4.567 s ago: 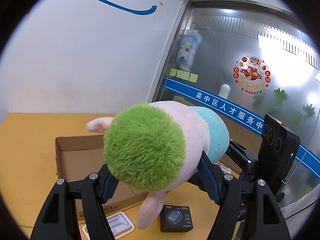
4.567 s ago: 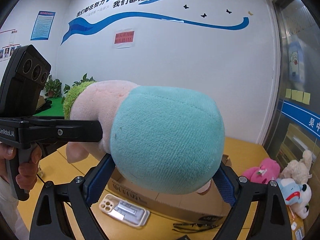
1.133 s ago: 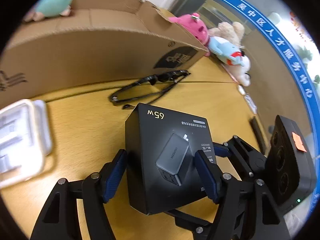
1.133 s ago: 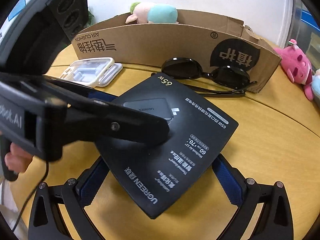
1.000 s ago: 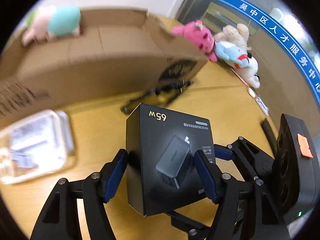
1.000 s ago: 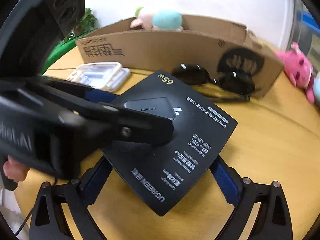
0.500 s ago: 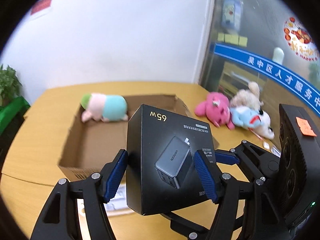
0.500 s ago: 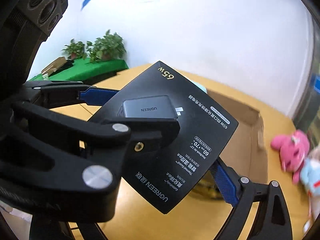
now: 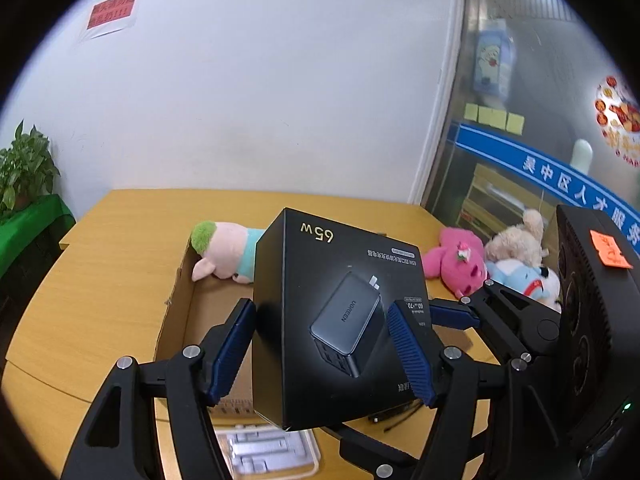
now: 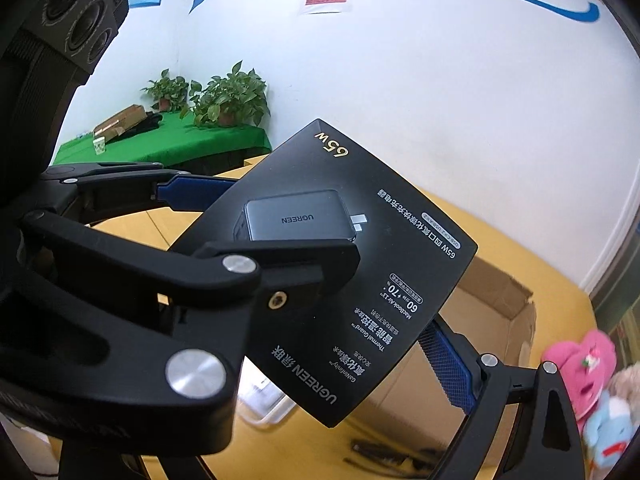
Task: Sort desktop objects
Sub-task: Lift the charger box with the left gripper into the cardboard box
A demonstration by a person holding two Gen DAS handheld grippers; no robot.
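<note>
Both grippers are shut on one black charger box, held in the air above the open cardboard box. My left gripper clamps its two sides with blue pads. My right gripper grips the same black box from the other side; only its right blue pad shows, the left one is hidden behind the left gripper's arm. A pink plush with green hair lies in the far corner of the cardboard box, whose wall shows in the right wrist view.
A clear phone case and sunglasses lie on the yellow table in front of the cardboard box. Pink, beige and blue plush toys sit at the table's right. A green-covered table with plants stands at the back left.
Both grippers have lifted the black charger box off the table and raised it over the cardboard box. Earlier the plush was held by both; it now lies in the cardboard box.
</note>
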